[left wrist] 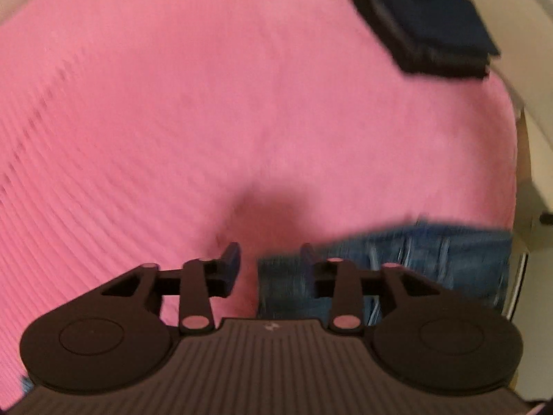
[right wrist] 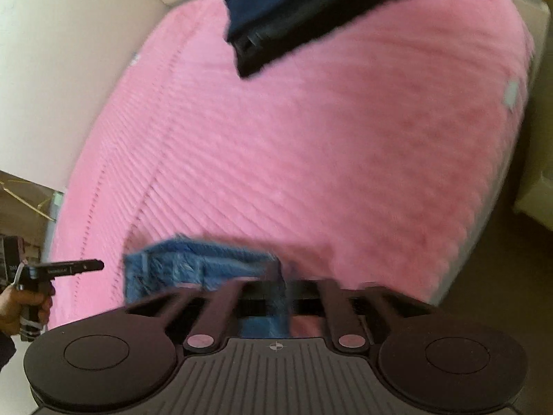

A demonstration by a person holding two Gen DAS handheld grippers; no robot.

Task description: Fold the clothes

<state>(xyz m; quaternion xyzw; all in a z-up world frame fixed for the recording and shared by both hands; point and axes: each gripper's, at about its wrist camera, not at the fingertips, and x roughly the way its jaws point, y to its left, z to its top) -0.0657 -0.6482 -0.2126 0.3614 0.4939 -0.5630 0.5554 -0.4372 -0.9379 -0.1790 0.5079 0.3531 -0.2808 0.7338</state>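
Folded blue jeans (left wrist: 408, 259) lie on the pink ribbed blanket (left wrist: 242, 103) near its lower right edge. My left gripper (left wrist: 269, 261) hovers at the jeans' left end with its jaws apart. Pink blanket and the denim edge show in the gap, and nothing is pinched. In the right wrist view the jeans (right wrist: 193, 269) sit just ahead of my right gripper (right wrist: 290, 287). Its blurred fingers stand apart, with the denim's corner under the left one and not clamped. The left gripper (right wrist: 83, 265), held in a hand (right wrist: 24, 304), shows side-on at the far left.
A stack of dark folded clothes (left wrist: 425, 27) rests at the far corner of the blanket, also seen as the stack (right wrist: 311, 7). A white wall or headboard (right wrist: 69, 69) borders the bed on the left. Floor and pale furniture (left wrist: 539, 159) lie past the right edge.
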